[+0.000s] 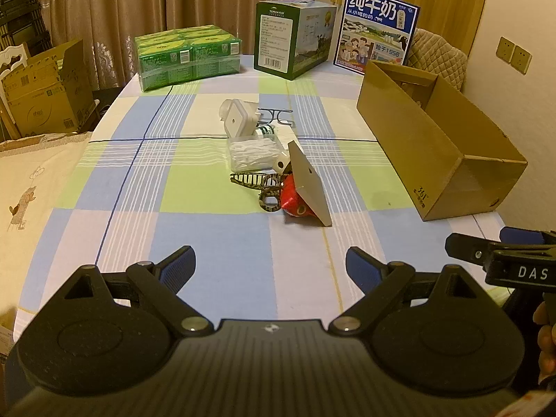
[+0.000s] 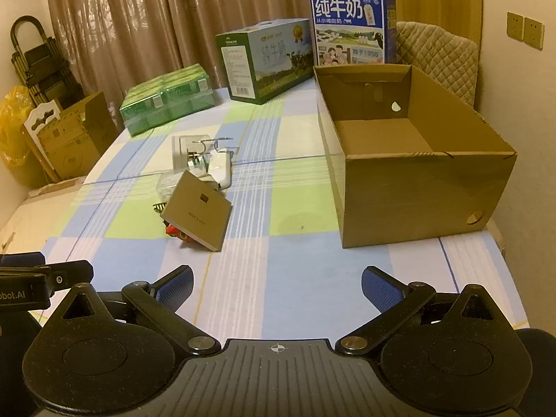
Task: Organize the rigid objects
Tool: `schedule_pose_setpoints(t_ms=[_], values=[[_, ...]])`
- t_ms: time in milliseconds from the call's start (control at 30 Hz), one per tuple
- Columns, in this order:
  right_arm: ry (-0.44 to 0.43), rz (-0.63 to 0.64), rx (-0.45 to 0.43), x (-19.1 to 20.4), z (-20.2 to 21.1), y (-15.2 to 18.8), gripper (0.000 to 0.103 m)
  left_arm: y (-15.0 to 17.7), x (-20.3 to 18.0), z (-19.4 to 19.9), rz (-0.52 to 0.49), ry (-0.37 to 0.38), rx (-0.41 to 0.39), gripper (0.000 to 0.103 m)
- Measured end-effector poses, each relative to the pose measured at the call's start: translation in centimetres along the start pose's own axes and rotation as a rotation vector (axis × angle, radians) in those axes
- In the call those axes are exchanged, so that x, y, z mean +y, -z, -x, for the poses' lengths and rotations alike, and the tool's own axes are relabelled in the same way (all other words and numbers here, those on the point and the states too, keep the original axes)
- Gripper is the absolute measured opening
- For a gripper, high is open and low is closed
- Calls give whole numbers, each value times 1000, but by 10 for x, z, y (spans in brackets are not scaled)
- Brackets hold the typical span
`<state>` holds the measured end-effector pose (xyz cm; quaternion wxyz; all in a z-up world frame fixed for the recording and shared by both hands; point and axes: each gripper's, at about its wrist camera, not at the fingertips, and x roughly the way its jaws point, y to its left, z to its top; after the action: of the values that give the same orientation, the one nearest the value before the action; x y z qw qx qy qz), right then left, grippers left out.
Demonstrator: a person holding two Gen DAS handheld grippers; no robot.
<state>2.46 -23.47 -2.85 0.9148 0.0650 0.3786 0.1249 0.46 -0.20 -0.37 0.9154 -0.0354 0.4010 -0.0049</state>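
Step in hand: nothing lifted yet; I judge this the start, both claws hanging low over the near edge of the table (image 1: 215,236), well short of the things.
Left claw (image 1: 270,266): spread wide, nothing between its blue pads.
Right claw (image 2: 277,286): likewise spread wide and empty; in the left view it shows at the far right, beside my hand (image 1: 547,340).
Pile (image 1: 267,160): the loose things lie heaped in mid-table, well apart from both claws. A grey flat box (image 2: 198,213) leans tilted on a red object (image 1: 295,199); just beside lie patterned glasses (image 1: 259,186), a clear case of white sticks (image 1: 255,154), a white square-lidded tub (image 1: 238,121), a small bottle with a green label (image 1: 266,131) and a wire rack (image 1: 276,116).
Cardboard box (image 2: 413,187): open-topped, to the right of the pile and apart from it; the right view shows its floor bare, nothing in it.
Other cartons: green shrink-wrapped pack (image 1: 187,57), green milk carton (image 1: 293,38) and blue milk carton (image 1: 377,31) stand sealed at the far edge; contents unseen.
Next move: I reckon the grey flat box, uppermost and nearest, goes first; it calls for reaching forward, pinching its raised edge without toppling the rest, then carrying it rightward into the cardboard box.
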Motion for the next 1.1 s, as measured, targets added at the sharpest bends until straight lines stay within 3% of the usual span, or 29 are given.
schedule_pose_setpoints(t_ms=[433, 800, 967, 1100], values=[[-55, -10, 29, 8, -30, -10, 101, -18, 22, -23, -3, -34, -3, 91], [-245, -166, 72, 23, -99, -34, 101, -62, 63, -64, 13, -93, -26, 91], [-284, -220, 82, 30, -137, -42, 101, -72, 75, -81, 21, -97, -28, 91], [-277, -163, 101, 41, -163, -46, 100, -76, 80, -93, 41, -99, -6, 91]])
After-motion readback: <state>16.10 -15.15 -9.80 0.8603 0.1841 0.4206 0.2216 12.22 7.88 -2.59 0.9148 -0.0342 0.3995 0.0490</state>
